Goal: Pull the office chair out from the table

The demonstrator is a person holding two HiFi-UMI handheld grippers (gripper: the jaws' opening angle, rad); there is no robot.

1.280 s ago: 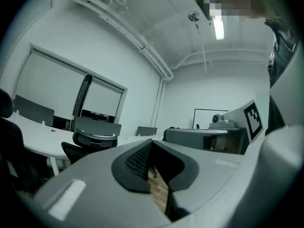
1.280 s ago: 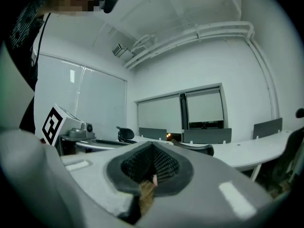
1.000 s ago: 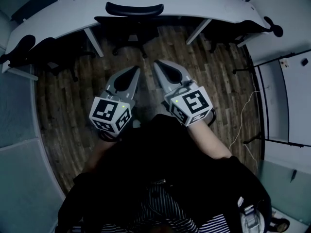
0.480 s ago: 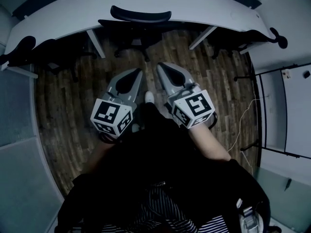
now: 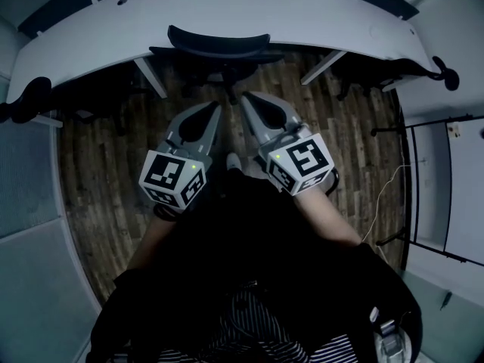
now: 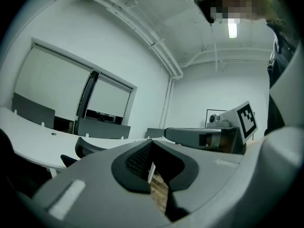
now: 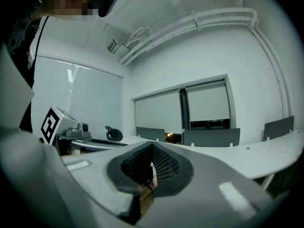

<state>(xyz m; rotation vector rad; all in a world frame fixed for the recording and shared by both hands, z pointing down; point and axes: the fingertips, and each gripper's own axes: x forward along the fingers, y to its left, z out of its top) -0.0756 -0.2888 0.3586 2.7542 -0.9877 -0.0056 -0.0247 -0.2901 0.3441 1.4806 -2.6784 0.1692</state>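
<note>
Head view: office chair (image 5: 218, 44) is tucked in at the near edge of the curved white worktop (image 5: 318, 13) – dark backrest top shows along the edge, with the seat and base in shadow under it on the wood floor (image 5: 106, 165). Left claw (image 5: 214, 108) and right claw (image 5: 246, 98) are side by side over the floor, tips pointing at the chair and short of the backrest. No contact visible. Left gripper view: jaws closed tight, tips together, nothing between them. Right gripper view: same – jaws closed, nothing held. Two more dark chairs sit at the worktop ends, one at far left (image 5: 30, 97) and one at far right (image 5: 435, 59).
</note>
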